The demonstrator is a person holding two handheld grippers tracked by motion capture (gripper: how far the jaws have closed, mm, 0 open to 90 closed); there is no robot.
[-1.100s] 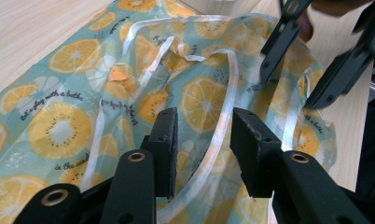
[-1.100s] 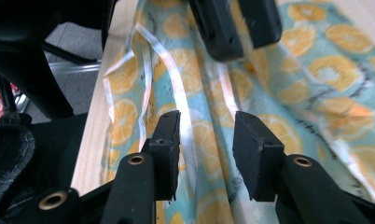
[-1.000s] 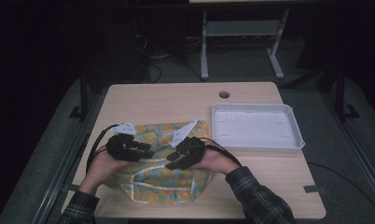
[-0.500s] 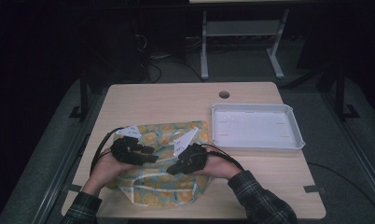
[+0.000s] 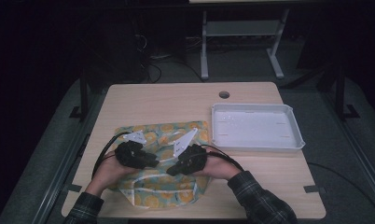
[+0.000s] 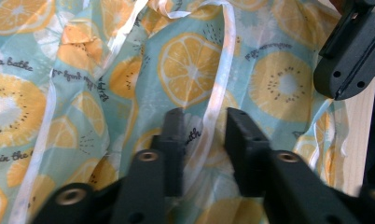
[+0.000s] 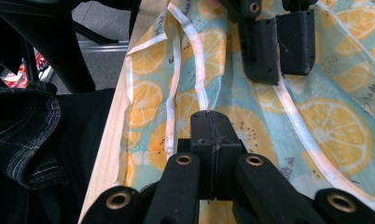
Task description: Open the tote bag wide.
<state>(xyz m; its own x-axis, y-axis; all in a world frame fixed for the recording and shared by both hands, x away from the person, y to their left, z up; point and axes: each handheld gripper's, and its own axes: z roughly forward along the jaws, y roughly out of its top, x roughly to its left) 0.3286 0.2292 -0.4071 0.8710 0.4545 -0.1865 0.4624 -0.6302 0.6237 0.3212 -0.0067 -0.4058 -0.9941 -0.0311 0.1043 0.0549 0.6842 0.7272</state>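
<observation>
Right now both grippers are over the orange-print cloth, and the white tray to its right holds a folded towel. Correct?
Not quite. The high view shows the white tray empty. The rest holds: the left gripper and right gripper are over the orange-print cloth.

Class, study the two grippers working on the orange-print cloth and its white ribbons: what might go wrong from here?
1. The right gripper looks shut on a ribbon; a hard pull might drag the cloth along.
2. The left gripper has been closing with another ribbon between its jaws, not yet pinched; it might slip out.
3. The grippers sit close and could collide.
</observation>
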